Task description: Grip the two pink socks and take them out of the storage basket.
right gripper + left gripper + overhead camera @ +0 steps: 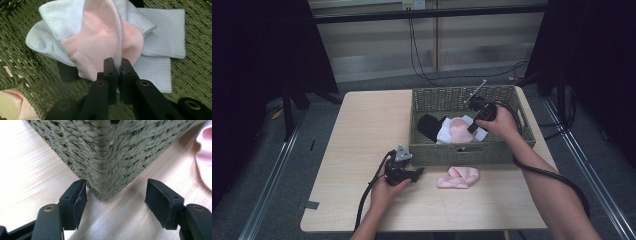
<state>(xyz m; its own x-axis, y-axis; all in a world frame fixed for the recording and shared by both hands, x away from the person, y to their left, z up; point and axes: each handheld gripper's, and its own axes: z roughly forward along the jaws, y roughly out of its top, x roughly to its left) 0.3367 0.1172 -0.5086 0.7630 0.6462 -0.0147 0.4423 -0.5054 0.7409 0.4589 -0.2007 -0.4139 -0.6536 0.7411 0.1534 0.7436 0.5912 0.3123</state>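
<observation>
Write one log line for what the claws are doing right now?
right claw: shut on pink sock in basket | left claw: open, at basket corner, holding nothing | second pink sock: on table

Tongs (118, 65) pinch pink sock (100, 42) over white socks (160, 32)

Lab (recording rig), black curtains (257, 60), cables (419, 55)

Two pink socks (458, 131) (458, 177), one basket (439, 152)
</observation>
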